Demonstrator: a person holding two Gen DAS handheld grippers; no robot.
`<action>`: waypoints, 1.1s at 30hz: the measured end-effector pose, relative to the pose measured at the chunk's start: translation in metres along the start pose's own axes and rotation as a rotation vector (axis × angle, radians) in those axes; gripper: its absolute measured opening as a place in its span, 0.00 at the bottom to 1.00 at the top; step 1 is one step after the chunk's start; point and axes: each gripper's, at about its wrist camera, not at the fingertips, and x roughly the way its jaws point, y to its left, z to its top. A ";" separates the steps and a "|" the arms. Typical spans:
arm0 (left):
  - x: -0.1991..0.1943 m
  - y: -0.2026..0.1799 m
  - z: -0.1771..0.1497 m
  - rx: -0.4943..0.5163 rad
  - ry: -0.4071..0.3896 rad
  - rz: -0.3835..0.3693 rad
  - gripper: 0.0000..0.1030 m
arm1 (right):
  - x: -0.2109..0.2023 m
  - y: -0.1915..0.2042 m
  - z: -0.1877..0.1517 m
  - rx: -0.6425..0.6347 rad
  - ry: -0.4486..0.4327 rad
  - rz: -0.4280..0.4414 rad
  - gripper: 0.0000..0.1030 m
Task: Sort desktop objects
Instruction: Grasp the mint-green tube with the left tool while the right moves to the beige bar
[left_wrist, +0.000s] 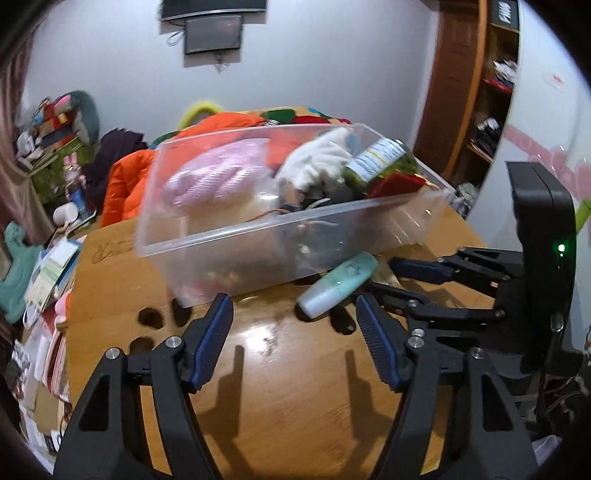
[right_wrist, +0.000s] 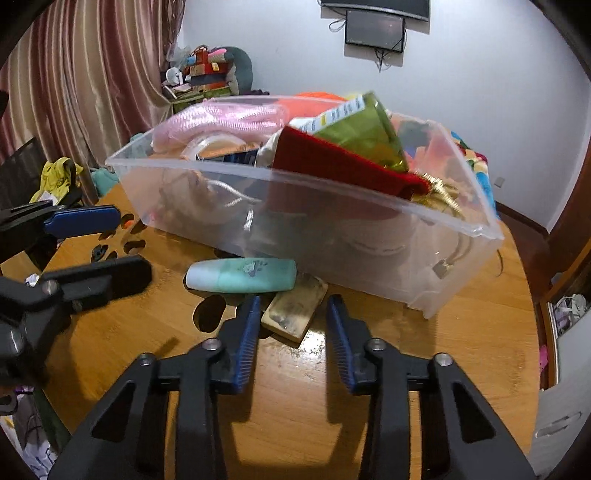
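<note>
The right gripper (right_wrist: 291, 325) has its jaws wide, with the worn block (right_wrist: 293, 312) just ahead between them, beside the teal tube (right_wrist: 242, 275) under the tilted clear bin (right_wrist: 461, 266). Left gripper (left_wrist: 295, 321) also wide, empty. Best centre on the block, close squarely, and avoid nudging the tube.

Tube (right_wrist: 241, 278) before bin (right_wrist: 458, 266); block (right_wrist: 293, 312) nearer.

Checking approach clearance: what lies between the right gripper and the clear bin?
In the right wrist view, a tan block and a teal tube lie between the right gripper and clear bin.
</note>
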 end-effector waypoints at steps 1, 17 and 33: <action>0.004 -0.005 0.001 0.018 0.005 -0.005 0.67 | 0.000 0.000 -0.001 0.000 -0.006 0.003 0.27; 0.048 -0.037 0.013 0.096 0.078 -0.017 0.60 | -0.021 -0.033 -0.025 0.022 -0.010 -0.005 0.22; 0.061 -0.066 0.028 0.088 0.100 -0.047 0.71 | -0.033 -0.049 -0.034 0.075 -0.012 -0.008 0.22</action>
